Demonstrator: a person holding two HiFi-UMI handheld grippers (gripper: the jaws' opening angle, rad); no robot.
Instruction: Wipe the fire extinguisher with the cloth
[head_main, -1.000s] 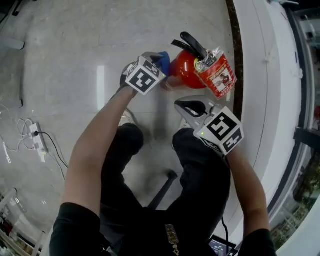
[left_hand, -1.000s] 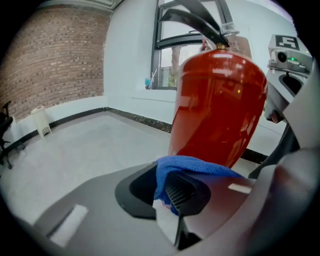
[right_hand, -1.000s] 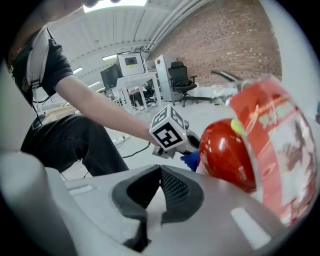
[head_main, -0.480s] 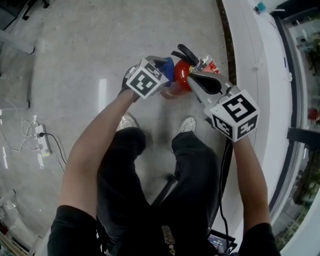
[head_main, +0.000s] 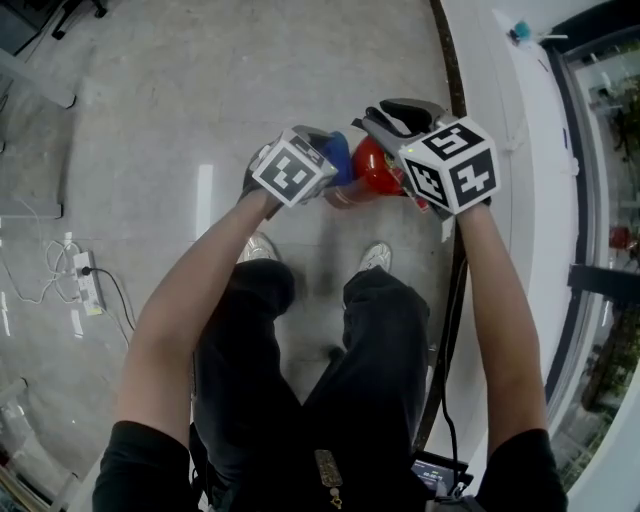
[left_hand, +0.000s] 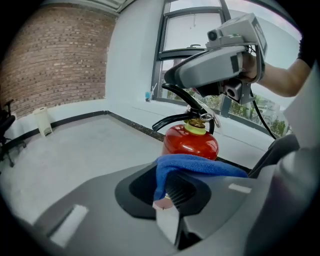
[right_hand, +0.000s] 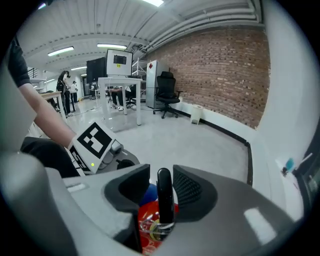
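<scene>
1. Cloth side: clamping a fold of the blue cloth in the left hand-held gripper, closing both jaws tight on the fabric and letting the rest drape across the jaw tops.
2. Holding that cloth just beside the red body of the fire extinguisher, on its left in the head view; not managing to tell whether touching or barely apart.
3. Finding the fire extinguisher standing upright on the pale floor, close to the dark strip at the foot of the white ledge.
4. Reaching over the top of the fire extinguisher with the right hand-held gripper; having just been opening its jaws, now holding them wide apart.
5. Straddling the black handle with those open jaws, pressing on it with neither pad and leaving a gap on each side.
6. Planting both shoes on the floor, just short of the fire extinguisher.
7. Catching a brick wall and a black office chair far behind in the right gripper view.
8. Noticing a power strip lying on the floor well off to the left in the head view.
</scene>
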